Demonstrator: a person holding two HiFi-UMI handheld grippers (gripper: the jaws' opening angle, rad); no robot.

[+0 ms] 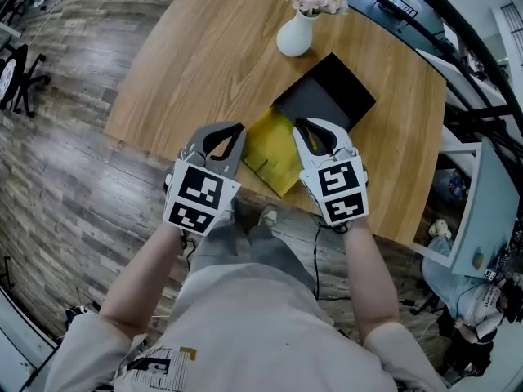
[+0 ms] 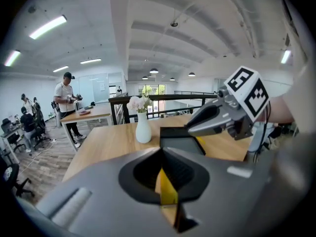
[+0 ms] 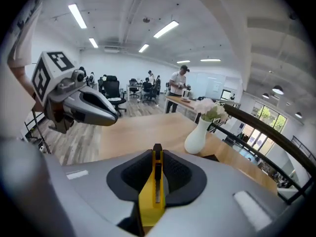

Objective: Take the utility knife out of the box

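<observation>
Closest in, the right gripper point(image 3: 157, 157) is closed partway onto the utility knife point(image 3: 153, 191). Its pads press the flat yellow sides, with the black slider facing up. The knife is out of the box, held in the air over the near edge of the desk point(image 1: 204, 64). The left gripper point(image 2: 161, 154) has its tips together and seems to hold nothing (the yellow in its gap looks like the yellow panel point(image 1: 274, 149) below).

Beyond them lie the open black box point(image 1: 327, 96) and a white vase point(image 1: 294, 33). The main risk I see is the thin pinch. The knife could pivot or slip and drop past the desk edge to the floor, and pressure on the slider could push the blade out.
</observation>
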